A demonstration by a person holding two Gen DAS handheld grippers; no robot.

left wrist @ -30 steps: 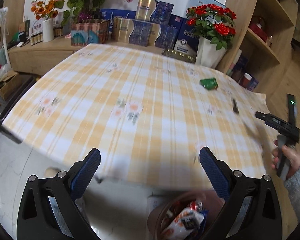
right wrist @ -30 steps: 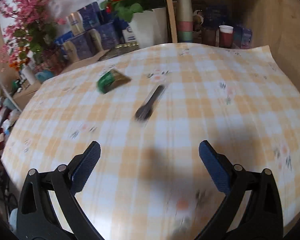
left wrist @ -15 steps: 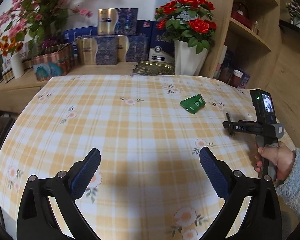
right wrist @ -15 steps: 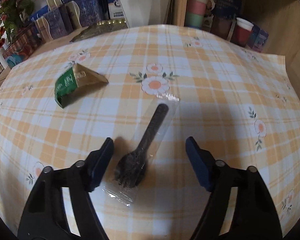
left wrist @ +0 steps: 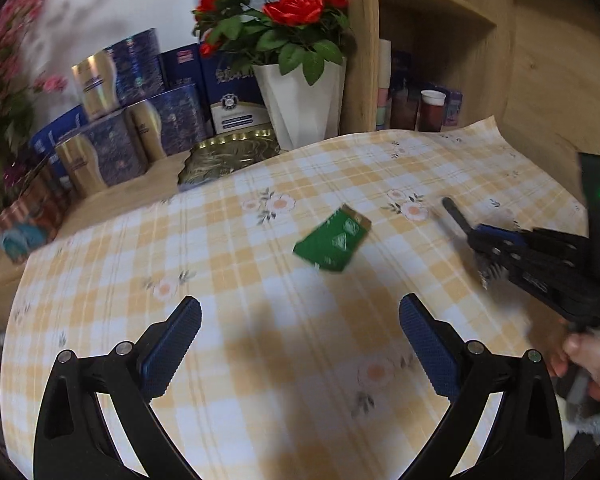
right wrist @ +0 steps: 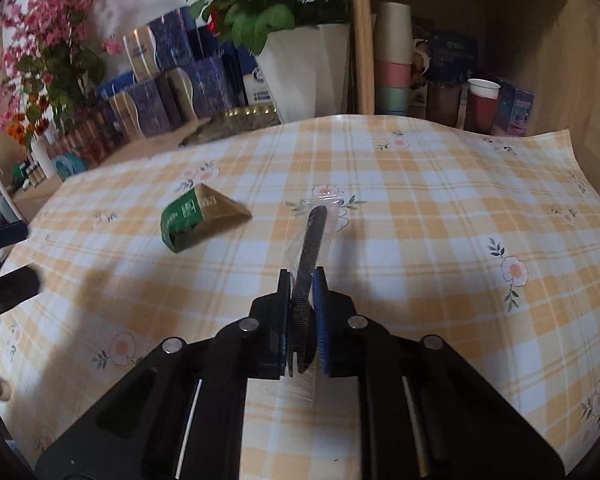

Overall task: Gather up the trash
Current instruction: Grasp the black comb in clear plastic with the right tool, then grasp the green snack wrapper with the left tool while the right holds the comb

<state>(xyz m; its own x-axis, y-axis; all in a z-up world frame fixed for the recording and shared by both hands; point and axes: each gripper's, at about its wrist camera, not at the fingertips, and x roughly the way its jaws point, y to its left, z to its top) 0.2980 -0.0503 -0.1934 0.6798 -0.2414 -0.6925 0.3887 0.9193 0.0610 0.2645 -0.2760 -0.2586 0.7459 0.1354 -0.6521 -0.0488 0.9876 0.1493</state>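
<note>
Black plastic fork (right wrist: pixel 309 264) in clear wrapper: tine end pinched between your right gripper (right wrist: pixel 303 322) jaws, which have just closed on it; handle points away over the checked bench (right wrist: pixel 440 216). Green packet (left wrist: pixel 333 239) lies just left of the fork. Your left gripper (left wrist: pixel 300 330) hovers near the packet, jaws wide, nothing between.

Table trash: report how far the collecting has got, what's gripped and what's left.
Done: nothing in these views shows trash already binned. In hand: the right gripper has just closed on the black plastic fork in its clear wrapper, which is between the pads. Left: the green packet lies on the checked tablecloth, with the left gripper open and empty short of it.
</note>
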